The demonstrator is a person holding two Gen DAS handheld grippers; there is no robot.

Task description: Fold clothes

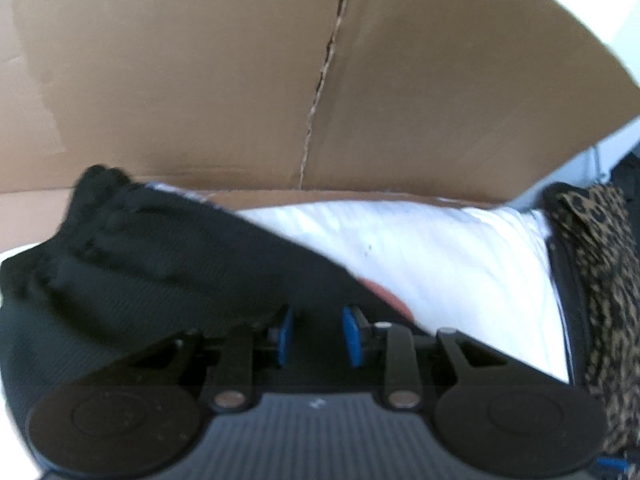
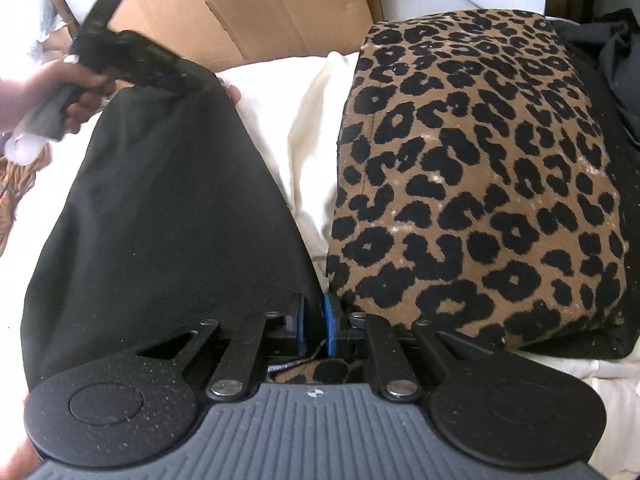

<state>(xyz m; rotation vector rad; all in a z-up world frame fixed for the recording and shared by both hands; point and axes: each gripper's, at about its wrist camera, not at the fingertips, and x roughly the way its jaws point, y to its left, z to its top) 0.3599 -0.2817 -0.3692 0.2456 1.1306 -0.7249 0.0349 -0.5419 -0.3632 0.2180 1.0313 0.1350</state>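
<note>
A black garment [image 2: 160,200] is stretched between my two grippers over a white sheet [image 2: 280,92]. My right gripper [image 2: 314,320] is shut on its near corner, the cloth pinched between the blue pads [image 2: 330,320]. My left gripper shows in the right wrist view [image 2: 192,78] at the far left, held by a hand and gripping the garment's far corner. In the left wrist view the black garment [image 1: 140,264] drapes over my left gripper [image 1: 318,334]. Its blue pads [image 1: 352,332] stand a little apart with black cloth around them.
A brown cardboard box [image 1: 320,80] stands just behind the white sheet [image 1: 440,264]; it shows in the right wrist view [image 2: 260,8] too. A leopard-print cushion [image 2: 480,168] lies at the right, also seen in the left wrist view [image 1: 600,280]. Dark cloth [image 2: 608,48] lies at far right.
</note>
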